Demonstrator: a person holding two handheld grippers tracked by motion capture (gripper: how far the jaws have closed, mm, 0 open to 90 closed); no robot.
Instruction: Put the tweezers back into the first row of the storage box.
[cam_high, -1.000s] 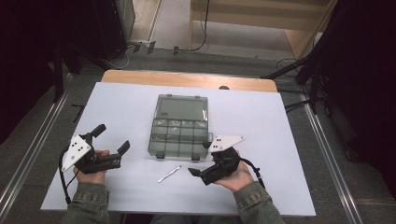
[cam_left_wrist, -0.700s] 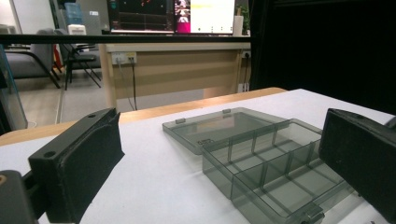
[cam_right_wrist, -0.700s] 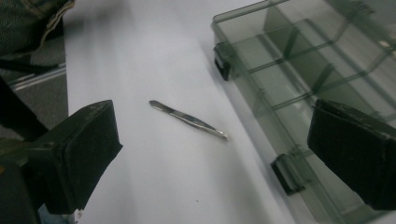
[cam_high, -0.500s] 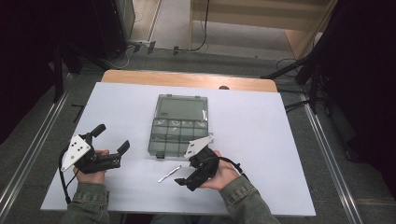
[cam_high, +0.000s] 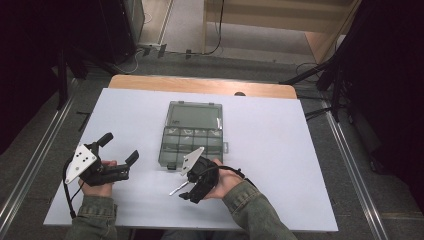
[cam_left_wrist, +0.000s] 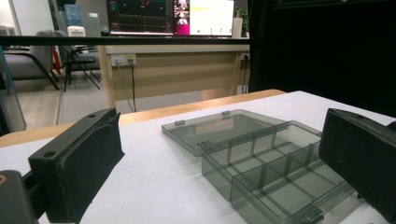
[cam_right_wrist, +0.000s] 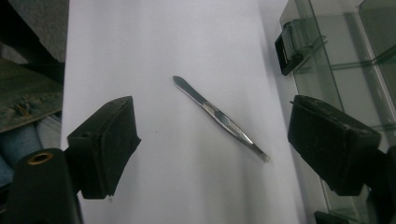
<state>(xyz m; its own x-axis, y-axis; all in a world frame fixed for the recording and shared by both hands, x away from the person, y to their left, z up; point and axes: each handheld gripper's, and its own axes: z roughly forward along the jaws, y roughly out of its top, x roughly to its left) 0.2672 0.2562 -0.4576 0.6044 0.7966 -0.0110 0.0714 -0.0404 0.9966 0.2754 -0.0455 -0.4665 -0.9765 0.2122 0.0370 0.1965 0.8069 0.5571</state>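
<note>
Right gripper over the tweezers, jaws spread and just been closing; the tweezers lie flat on the table between the pads, touching neither. Open box just beside its right-hand jaw. Left gripper spread, holding nothing, with the box ahead of it.

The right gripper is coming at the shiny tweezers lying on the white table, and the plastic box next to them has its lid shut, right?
Not quite. The plastic box lies open, its lid folded back flat, as the left gripper view shows. The rest holds: the right gripper has its jaws around the tweezers on the white table.
</note>
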